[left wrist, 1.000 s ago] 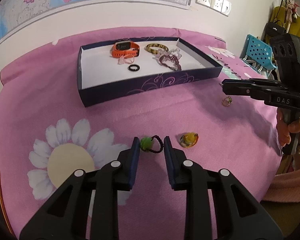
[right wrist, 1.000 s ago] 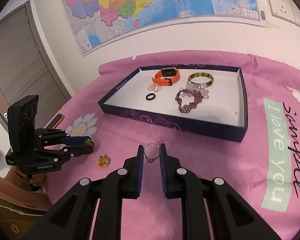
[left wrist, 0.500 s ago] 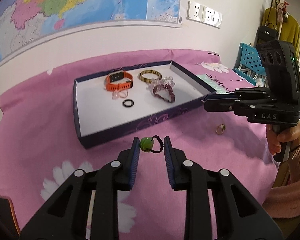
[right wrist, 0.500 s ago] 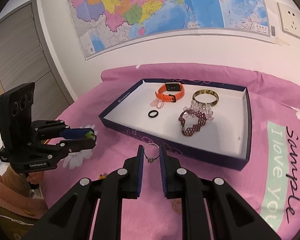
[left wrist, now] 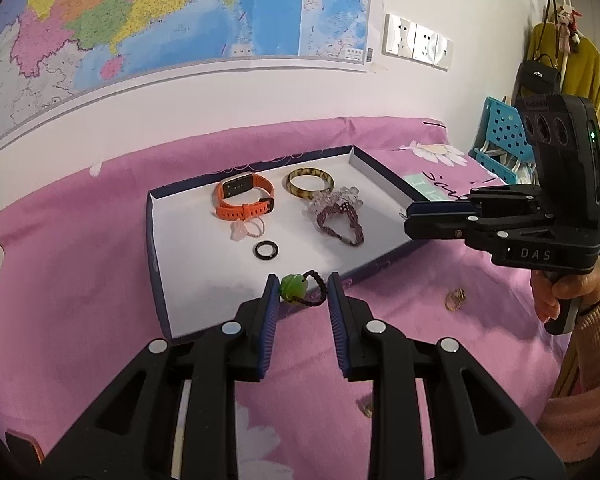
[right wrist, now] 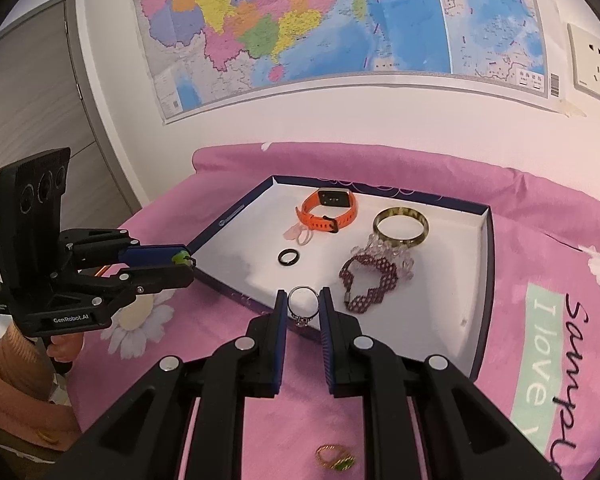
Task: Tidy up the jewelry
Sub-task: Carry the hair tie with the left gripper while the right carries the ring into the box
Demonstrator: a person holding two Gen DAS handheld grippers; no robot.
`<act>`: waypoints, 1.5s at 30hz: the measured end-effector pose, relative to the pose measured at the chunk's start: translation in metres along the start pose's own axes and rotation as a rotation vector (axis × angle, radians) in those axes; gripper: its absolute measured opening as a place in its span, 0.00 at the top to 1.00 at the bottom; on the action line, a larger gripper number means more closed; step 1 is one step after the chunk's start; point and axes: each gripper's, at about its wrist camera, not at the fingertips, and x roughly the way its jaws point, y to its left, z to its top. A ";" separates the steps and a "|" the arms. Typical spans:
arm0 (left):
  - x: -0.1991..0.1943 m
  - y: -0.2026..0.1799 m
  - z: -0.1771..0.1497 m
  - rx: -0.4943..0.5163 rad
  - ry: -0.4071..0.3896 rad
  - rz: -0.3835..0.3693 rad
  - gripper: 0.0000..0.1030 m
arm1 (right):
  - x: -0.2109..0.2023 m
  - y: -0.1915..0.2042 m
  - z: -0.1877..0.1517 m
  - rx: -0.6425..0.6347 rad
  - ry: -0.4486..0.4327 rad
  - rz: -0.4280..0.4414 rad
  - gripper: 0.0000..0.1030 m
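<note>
Nearest the left wrist camera, the left gripper (left wrist: 303, 294) is clamped on a black braided cord loop with a green bead (left wrist: 300, 289), held just over the near wall of the dark blue shallow cardboard tray (left wrist: 156, 264). The right gripper (right wrist: 304, 306) pinches a thin silver ring with a small stone (right wrist: 302, 307) between its blue pads, upright, above the tray's near edge. Both grippers sit in hands with sleeves of knitted orange-pink fabric.

Under them lies a pink bedspread (left wrist: 80, 300) printed with white daisies and a pale green panel of black lettering. A small gold ring (left wrist: 455, 299) rests on the cloth beside the tray, apart from it.

On the tray's white floor lie a plain black ring (left wrist: 266, 249), a pale pink translucent loop (left wrist: 246, 229), an orange strap watch with a black face (left wrist: 244, 198), a dark maroon beaded bracelet (left wrist: 340, 222) touching a cluster of clear crystal beads (left wrist: 332, 200), and a yellow-brown mottled bangle (left wrist: 310, 183) towards the far wall.

Beyond the bed, a white wall carries a large coloured map (left wrist: 172, 12) and white socket plates (left wrist: 416, 42). A turquoise perforated plastic basket (left wrist: 500, 132) and a yellow garment (left wrist: 580, 68) on a hook stand to one side; a grey door (right wrist: 32, 100) to the other.
</note>
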 end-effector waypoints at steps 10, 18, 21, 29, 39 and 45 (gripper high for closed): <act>0.020 -0.002 0.009 0.014 0.023 0.010 0.76 | 0.015 -0.007 0.010 -0.005 0.024 -0.008 0.86; 0.034 0.006 0.015 -0.003 0.039 0.016 0.76 | 0.030 -0.011 0.012 -0.002 0.052 -0.011 0.86; 0.040 0.007 0.017 -0.005 0.047 0.020 0.76 | 0.035 -0.012 0.013 0.000 0.061 -0.016 0.86; 0.059 0.008 0.019 -0.010 0.082 0.026 0.76 | 0.049 -0.016 0.010 0.007 0.093 -0.027 0.86; 0.072 0.011 0.018 -0.026 0.122 0.030 0.76 | 0.061 -0.016 0.009 0.004 0.122 -0.039 0.86; 0.078 0.011 0.018 -0.033 0.139 0.036 0.76 | 0.067 -0.017 0.009 0.003 0.132 -0.057 0.86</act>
